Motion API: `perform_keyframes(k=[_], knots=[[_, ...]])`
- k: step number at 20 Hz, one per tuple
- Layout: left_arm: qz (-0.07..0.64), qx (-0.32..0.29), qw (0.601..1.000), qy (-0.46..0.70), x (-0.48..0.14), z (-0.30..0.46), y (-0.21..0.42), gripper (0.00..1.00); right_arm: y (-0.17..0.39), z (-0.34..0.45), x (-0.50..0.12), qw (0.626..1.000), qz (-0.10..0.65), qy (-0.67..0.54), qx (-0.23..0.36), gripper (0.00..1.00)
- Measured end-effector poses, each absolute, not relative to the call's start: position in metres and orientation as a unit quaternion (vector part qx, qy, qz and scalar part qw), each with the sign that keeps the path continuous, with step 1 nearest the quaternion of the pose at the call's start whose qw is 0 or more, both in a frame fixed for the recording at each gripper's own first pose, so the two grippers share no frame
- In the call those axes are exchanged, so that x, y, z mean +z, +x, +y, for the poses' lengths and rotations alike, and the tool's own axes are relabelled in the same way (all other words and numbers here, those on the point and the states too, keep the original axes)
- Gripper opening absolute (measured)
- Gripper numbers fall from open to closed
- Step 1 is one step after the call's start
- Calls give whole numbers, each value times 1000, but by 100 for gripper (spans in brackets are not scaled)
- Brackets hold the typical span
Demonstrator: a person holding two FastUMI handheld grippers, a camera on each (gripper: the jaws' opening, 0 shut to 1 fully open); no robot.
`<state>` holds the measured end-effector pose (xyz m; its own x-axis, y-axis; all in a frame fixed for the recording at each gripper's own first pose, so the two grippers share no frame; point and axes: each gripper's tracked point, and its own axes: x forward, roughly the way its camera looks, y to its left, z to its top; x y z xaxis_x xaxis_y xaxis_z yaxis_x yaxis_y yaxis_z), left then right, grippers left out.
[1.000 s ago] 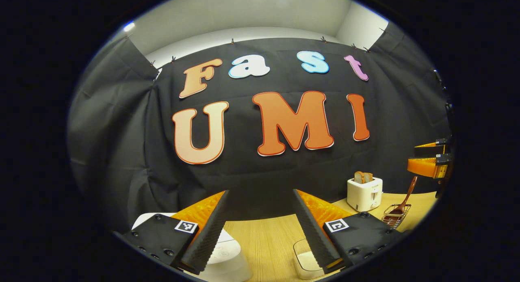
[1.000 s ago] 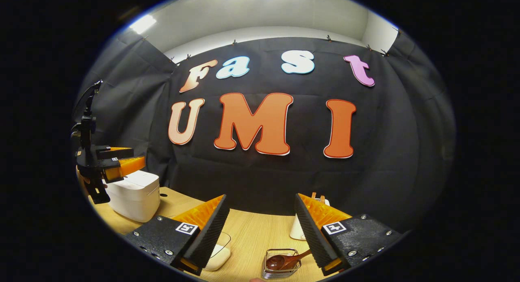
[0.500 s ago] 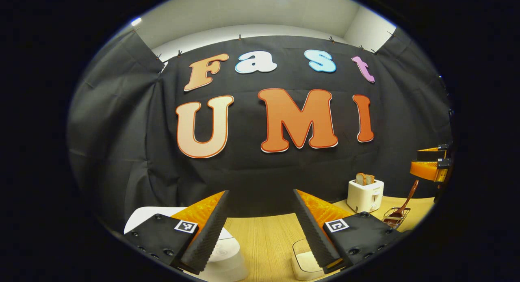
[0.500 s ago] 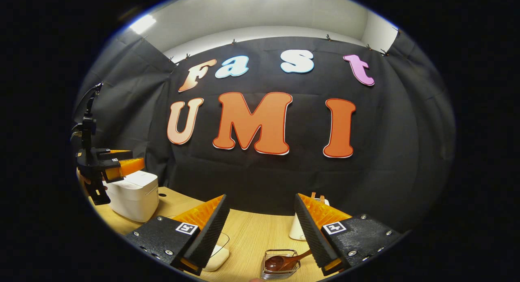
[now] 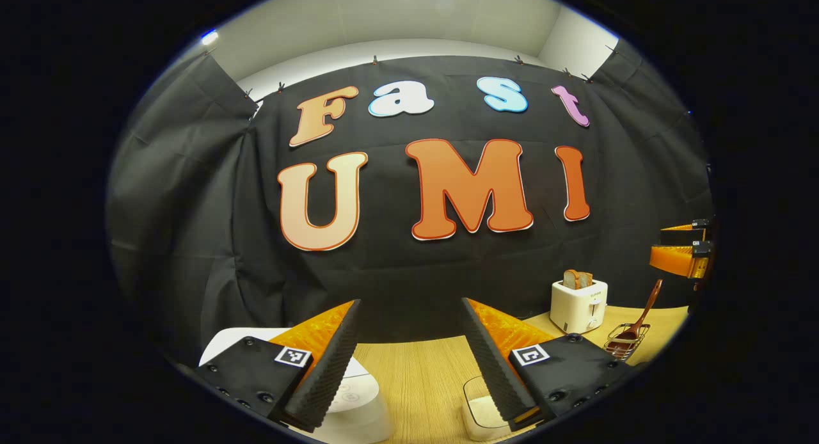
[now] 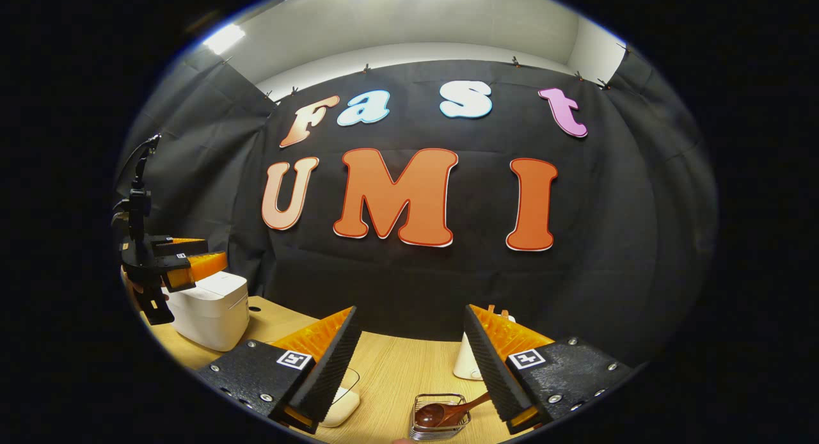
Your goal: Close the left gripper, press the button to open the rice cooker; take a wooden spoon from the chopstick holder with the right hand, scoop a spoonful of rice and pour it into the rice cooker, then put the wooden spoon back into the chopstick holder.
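Observation:
My left gripper [image 5: 409,302] is open and hangs above the white rice cooker [image 5: 361,402], whose closed lid lies under its left finger. The right gripper view shows that cooker [image 6: 211,309] at the far left, lid down, with the left gripper [image 6: 182,266] just above it. My right gripper [image 6: 409,308] is open and empty above the table. Below it stands the wire chopstick holder [image 6: 422,430] with the dark wooden spoon [image 6: 441,413] lying in it. A clear tub of rice [image 6: 342,402] sits beneath its left finger. The left gripper view has the spoon [image 5: 642,313] and the tub [image 5: 480,413] too.
A white toaster [image 5: 579,303] with bread slices stands at the back right of the wooden table [image 5: 416,380], close behind the holder [image 5: 627,340]. The black cloth wall closes off the back. The right gripper [image 5: 681,255] hangs at the far right edge.
Both views have drifted only slightly. Both grippers stay open and hold nothing, and no object on the table has moved.

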<state>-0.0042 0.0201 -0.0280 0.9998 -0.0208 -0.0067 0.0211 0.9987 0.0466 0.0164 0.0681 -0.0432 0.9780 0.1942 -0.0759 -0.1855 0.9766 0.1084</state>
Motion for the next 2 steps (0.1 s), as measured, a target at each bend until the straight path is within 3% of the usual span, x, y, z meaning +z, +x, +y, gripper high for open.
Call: perform_keyframes(k=[2], knots=[[2, -17, 1000, 19, -28, 16, -5, 98, 16, 66, -45, 993, 44, 50, 95, 96]])
